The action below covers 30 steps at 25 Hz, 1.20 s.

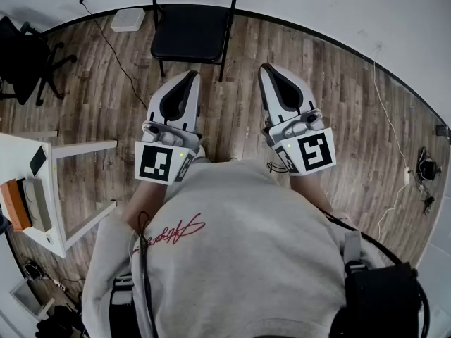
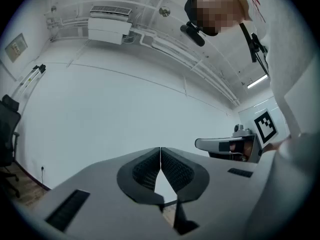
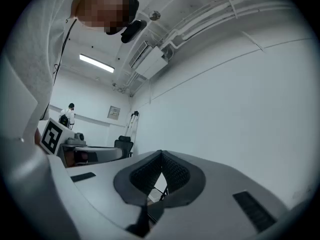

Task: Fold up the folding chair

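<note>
A black folding chair [image 1: 189,30] stands unfolded on the wooden floor by the white wall, straight ahead of me. My left gripper [image 1: 189,76] is held in front of my chest, shut and empty, its tips a short way from the seat's front edge. My right gripper [image 1: 269,70] hangs beside it, also shut with nothing in it, to the right of the chair. In the left gripper view the gripper [image 2: 160,149] faces the wall with its jaws touching. In the right gripper view the gripper [image 3: 160,153] is shut too, and a sliver of the chair [image 3: 159,190] shows through the gap beneath the pads.
A white table [image 1: 49,189] with orange and grey items stands at my left. A black office chair [image 1: 25,58] sits at the far left. A white box [image 1: 128,20] lies by the wall, and cables [image 1: 394,139] run along the floor on the right.
</note>
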Motion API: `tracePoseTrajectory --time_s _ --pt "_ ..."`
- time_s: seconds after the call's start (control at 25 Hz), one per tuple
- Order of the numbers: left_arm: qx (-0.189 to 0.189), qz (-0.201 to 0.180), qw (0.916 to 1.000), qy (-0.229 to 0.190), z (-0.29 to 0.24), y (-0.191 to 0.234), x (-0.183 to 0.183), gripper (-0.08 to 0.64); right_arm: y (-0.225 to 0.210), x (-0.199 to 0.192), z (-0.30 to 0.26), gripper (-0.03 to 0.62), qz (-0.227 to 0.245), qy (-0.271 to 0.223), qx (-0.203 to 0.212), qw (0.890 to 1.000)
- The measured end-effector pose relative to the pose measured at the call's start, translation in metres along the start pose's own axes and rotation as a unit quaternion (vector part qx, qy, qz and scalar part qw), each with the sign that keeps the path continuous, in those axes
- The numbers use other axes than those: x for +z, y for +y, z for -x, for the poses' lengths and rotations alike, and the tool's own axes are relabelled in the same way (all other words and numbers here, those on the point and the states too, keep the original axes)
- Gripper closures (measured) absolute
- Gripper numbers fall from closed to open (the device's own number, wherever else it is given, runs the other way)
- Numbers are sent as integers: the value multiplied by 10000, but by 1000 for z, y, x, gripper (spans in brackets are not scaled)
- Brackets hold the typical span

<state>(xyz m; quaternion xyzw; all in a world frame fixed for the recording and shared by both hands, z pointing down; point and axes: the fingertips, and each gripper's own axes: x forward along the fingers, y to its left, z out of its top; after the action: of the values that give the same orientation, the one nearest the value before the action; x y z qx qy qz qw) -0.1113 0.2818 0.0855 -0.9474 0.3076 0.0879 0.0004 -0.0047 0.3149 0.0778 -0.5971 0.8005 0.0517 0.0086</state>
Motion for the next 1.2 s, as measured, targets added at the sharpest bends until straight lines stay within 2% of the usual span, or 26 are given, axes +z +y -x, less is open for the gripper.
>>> tracePoseTrajectory --time_s 0.56,0.76,1.0,1.2 --pt "8 85 10000 -41 17 -52 -1 543 5 3 40 581 59 -10 140 9999" --pt "180 148 9997 -68 24 -62 -1 543 5 5 57 581 134 -36 189 9997" --pt "391 144 9991 -70 31 -77 -8 543 1 6 79 581 683 -94 121 9975" --pt "727 14 9973 -108 33 -76 -10 543 -9 -5 88 581 414 -53 288 9987"
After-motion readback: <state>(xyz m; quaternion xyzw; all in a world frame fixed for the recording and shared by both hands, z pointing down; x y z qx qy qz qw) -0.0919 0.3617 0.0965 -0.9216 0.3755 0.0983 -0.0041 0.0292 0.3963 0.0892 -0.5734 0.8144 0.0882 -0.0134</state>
